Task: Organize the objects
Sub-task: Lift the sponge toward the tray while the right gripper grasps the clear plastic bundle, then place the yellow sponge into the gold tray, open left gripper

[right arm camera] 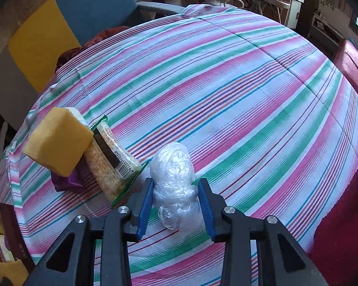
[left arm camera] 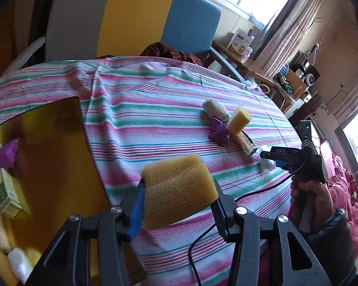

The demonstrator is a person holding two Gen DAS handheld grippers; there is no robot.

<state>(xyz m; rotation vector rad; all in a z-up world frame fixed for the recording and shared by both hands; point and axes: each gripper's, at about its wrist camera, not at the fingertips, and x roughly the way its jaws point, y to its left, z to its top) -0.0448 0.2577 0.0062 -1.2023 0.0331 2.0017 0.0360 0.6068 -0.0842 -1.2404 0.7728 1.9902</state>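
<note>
Two sponges (left arm camera: 179,190) (left arm camera: 238,120), one plastic bundle (right arm camera: 175,186).

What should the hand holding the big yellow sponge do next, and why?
Probably carry it sideways over the open box and let go. The left gripper already pinches the sponge clear above the striped cloth, and the box holds other sorted things.
</note>
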